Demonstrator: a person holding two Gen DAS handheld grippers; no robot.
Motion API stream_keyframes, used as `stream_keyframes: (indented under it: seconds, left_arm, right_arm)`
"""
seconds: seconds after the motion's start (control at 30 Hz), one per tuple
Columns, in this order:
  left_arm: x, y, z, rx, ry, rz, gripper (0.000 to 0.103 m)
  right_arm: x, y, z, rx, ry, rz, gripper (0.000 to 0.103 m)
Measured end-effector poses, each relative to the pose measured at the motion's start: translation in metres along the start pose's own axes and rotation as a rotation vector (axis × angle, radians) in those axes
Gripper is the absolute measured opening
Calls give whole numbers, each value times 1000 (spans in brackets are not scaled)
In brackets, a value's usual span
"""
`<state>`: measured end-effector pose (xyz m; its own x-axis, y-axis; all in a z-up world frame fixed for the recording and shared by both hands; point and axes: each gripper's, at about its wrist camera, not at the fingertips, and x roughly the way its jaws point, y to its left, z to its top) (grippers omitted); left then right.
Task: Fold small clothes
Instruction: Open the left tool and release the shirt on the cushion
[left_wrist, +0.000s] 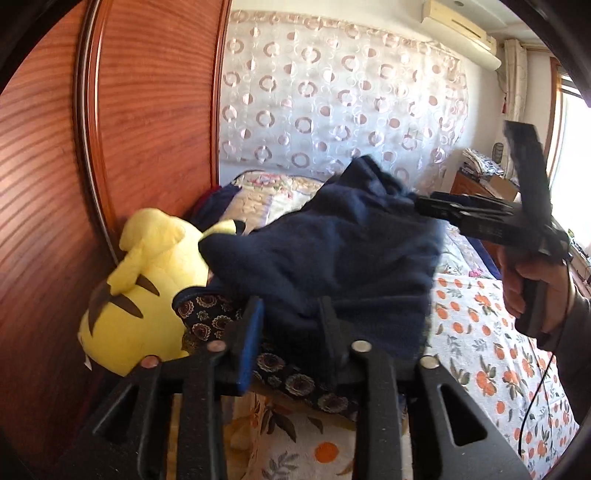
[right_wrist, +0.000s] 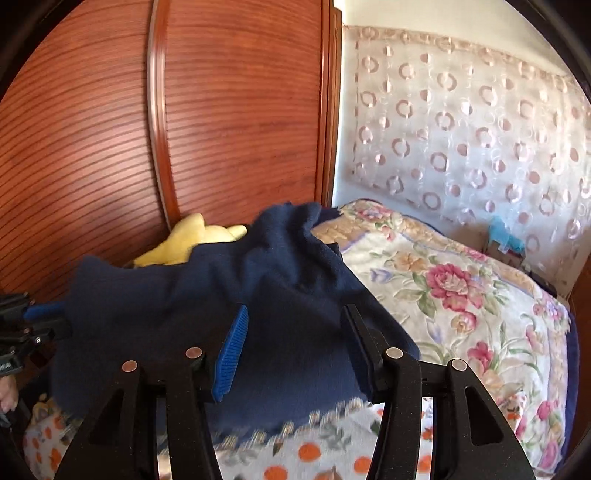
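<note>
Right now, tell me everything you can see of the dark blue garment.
The dark blue garment is soft, fleece-like cloth, plain navy, rumpled and partly folded over itself. It lies over a yellow plush toy and a dark patterned cloth on the bed's orange-print sheet. Its near edge sits between the left tool's parted fingers. Its other edge sits between the right tool's fingers, which are also apart. Motion blurs its lower hem.

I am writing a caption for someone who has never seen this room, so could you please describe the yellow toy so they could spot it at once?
Start at the tall reddish wooden wardrobe beside the bed. At its foot, leaning against the wood, lies the yellow plush toy, partly under the navy garment. It is the only plain bright yellow thing, with dark brown stripes.
</note>
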<state>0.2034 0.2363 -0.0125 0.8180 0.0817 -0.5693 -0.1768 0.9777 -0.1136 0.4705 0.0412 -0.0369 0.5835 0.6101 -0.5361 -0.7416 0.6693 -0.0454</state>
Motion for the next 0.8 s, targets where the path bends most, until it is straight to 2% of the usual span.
stream_keyframes:
  seconds: [0.07, 0.13, 0.2, 0.3, 0.43, 0.67, 0.8]
  left_arm:
    - [-11, -7, 1, 18, -17, 1, 46]
    - [-24, -19, 2, 47, -37, 0, 49]
    - [-38, -32, 2, 66, -53, -24, 68]
    - [-53, -53, 1, 96, -81, -43, 82]
    - [-70, -80, -3, 122, -107, -60, 83]
    - [-88, -127, -19, 176, -95, -124, 83]
    - [-98, -153, -33, 196, -86, -129, 83]
  right_arm:
    - [-32, 19, -18, 9, -16, 2, 54]
    - [-56, 26, -33, 25, -25, -1, 54]
    - [-81, 28, -51, 42, -35, -4, 54]
    - [-122, 43, -75, 66, -41, -13, 54]
    - [-171, 54, -95, 96, -53, -40, 54]
    - [-244, 72, -129, 142, -82, -113, 54]
    - [-282, 87, -151, 172, -94, -167, 59]
